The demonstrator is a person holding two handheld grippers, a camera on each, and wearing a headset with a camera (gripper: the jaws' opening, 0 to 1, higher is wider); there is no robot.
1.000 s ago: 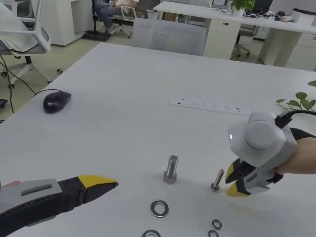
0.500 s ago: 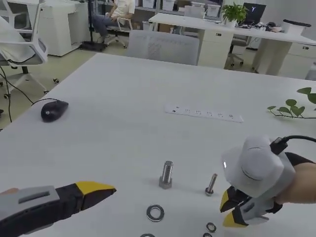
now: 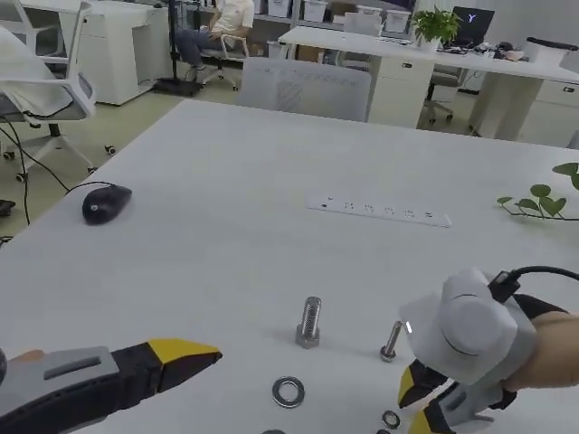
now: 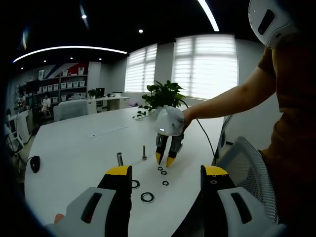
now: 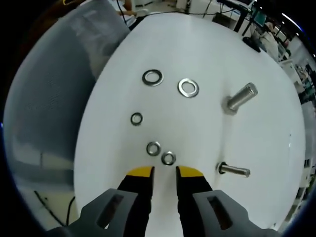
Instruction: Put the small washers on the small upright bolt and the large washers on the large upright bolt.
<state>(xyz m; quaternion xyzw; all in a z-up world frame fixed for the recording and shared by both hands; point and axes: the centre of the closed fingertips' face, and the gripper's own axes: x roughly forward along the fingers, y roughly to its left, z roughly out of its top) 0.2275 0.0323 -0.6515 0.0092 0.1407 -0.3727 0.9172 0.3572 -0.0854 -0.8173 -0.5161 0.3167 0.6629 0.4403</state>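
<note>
The right gripper (image 5: 164, 172) has moved away from the small bolt (image 5: 234, 170) and now hangs just over the nearest small washer (image 5: 168, 158), jaws a little apart, holding nothing. I think the pick comes next. The left gripper (image 4: 167, 172) waits wide open, empty.

left gripper (image 3: 206, 353): grey body, black jaws, yellow tips | right gripper (image 5: 164, 171): white domed shell, grey-and-black jaws, yellow tips | cable (image 3: 536, 270): thin, black, leaving the right gripper's shell | shirt (image 4: 291, 98): rust-brown, short sleeve | headset (image 4: 270, 20): white, rounded, dark slot
</note>
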